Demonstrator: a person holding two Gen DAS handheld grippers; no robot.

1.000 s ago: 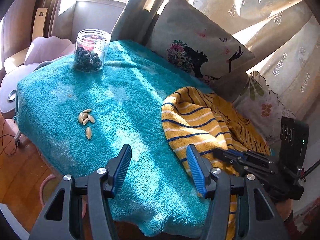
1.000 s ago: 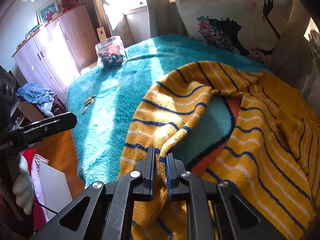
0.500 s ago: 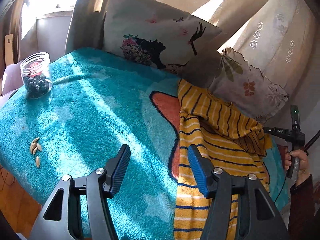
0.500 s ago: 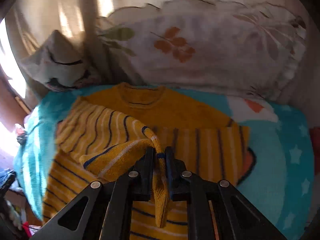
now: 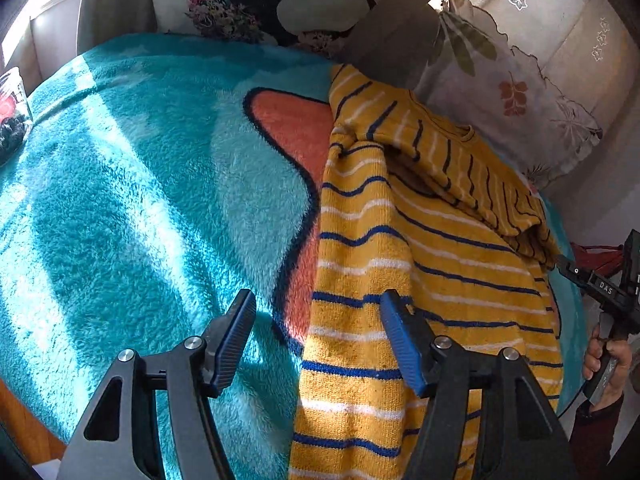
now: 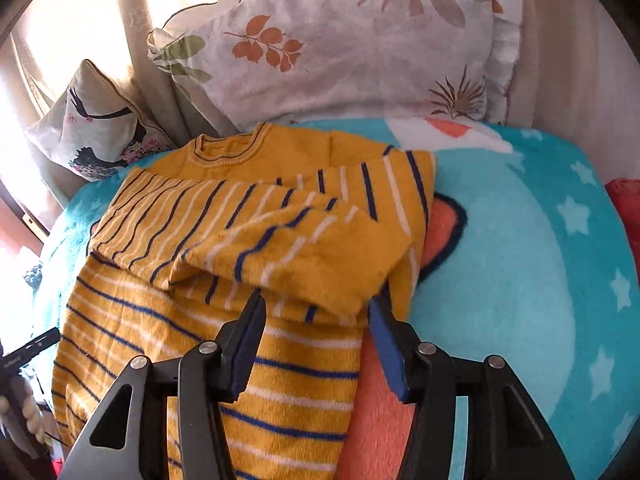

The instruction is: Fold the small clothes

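A yellow striped sweater point(image 6: 224, 320) lies lengthwise on a teal blanket point(image 5: 140, 200), collar far, one sleeve folded across its chest directly ahead of the spread, empty right tool point(image 6: 316, 320); the left tool point(image 5: 316, 328), also spread, straddles its near-left edge.

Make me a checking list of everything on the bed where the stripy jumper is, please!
Surface: teal fleece blanket with an orange patch and white stars.
Job's things: yellow striped sweater lying on the blanket, one sleeve folded across its chest.
Clutter: glass jar at the far left edge of the blanket.
Grippers: left gripper open over the sweater's edge; right gripper open, holding nothing, at the folded sleeve's cuff.
Cables: thin dark cable below the hand holding the right gripper.
Surroundings: leaf-print pillow, silhouette-print pillow, curtains behind.
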